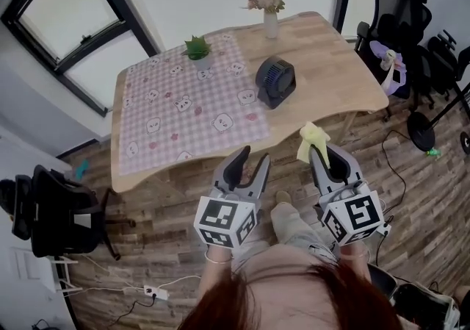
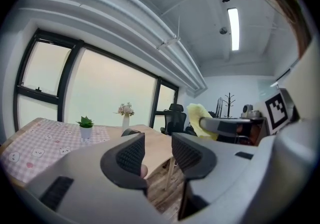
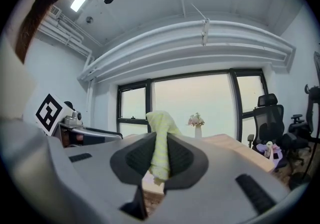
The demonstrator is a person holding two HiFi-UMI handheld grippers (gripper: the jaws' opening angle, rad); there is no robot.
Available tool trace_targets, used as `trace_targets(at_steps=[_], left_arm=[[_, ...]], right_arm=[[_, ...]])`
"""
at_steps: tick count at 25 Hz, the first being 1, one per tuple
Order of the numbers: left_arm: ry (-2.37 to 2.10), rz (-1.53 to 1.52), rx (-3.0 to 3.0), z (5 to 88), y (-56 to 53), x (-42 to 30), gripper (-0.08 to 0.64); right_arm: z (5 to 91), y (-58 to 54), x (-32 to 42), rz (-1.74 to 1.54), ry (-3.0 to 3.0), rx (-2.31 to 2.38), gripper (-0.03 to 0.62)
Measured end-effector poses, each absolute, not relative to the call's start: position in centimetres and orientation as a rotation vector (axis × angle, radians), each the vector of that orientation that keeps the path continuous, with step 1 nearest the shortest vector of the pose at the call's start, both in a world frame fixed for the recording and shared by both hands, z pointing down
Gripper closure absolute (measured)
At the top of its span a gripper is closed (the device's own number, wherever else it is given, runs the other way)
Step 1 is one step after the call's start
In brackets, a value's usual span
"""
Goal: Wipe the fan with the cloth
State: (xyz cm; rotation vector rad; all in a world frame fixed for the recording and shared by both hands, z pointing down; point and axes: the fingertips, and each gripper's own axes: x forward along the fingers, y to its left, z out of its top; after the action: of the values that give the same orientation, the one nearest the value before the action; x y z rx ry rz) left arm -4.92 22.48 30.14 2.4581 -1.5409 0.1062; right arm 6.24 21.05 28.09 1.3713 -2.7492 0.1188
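I see both tools held out over the wooden floor point(image 1: 183, 196), just short of the near edge of the worktop point(image 1: 323, 56). They sit side by side and point roughly level toward it.

The right hand-held gripper point(image 3: 160, 154) is clamped on the cloth point(image 3: 161, 135), a pale yellow rag. Its two ribbed pads press on it from both sides. A bunched fold stands up above the jaw tips and a short end hangs below them.

The left hand-held gripper point(image 2: 158, 144) has its jaws partly apart. Nothing is gripped between the pads, and through the gap I see only the edge of the worktop and the floor beyond.

The fan point(image 1: 275, 81) is a small dark round unit. It stands on bare wood near the middle of the worktop, just beside the right edge of the checked tablecloth point(image 1: 183, 115). It is well apart from both tools, and the cloth is not touching it.

A potted plant point(image 1: 197, 48) stands at the far end of the tablecloth. A vase of flowers point(image 1: 270, 9) stands near the far edge of the worktop, beyond the fan. A black office chair point(image 1: 396, 5) stands off the right end.
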Motion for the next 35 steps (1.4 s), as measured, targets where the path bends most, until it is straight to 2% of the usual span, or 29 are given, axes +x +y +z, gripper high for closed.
trace_targets(at_steps=[13,16,35], left_arm=[[-1.524,0.125,2.458,31.0,11.4,-2.9,0.374],[-1.524,0.099,2.456,31.7,9.5,-2.7,0.334],[-1.551,0.304,2.350,43.2,-0.7,-4.9,0.299]], right_arm=[[28.0,10.6,8.3,0.142,-2.778,1.343,0.545],[28.6,8.1,8.6,0.155,-2.782,1.326,0.545],[31.1,-3.7,4.6,0.164,-2.785,1.147,0.543]])
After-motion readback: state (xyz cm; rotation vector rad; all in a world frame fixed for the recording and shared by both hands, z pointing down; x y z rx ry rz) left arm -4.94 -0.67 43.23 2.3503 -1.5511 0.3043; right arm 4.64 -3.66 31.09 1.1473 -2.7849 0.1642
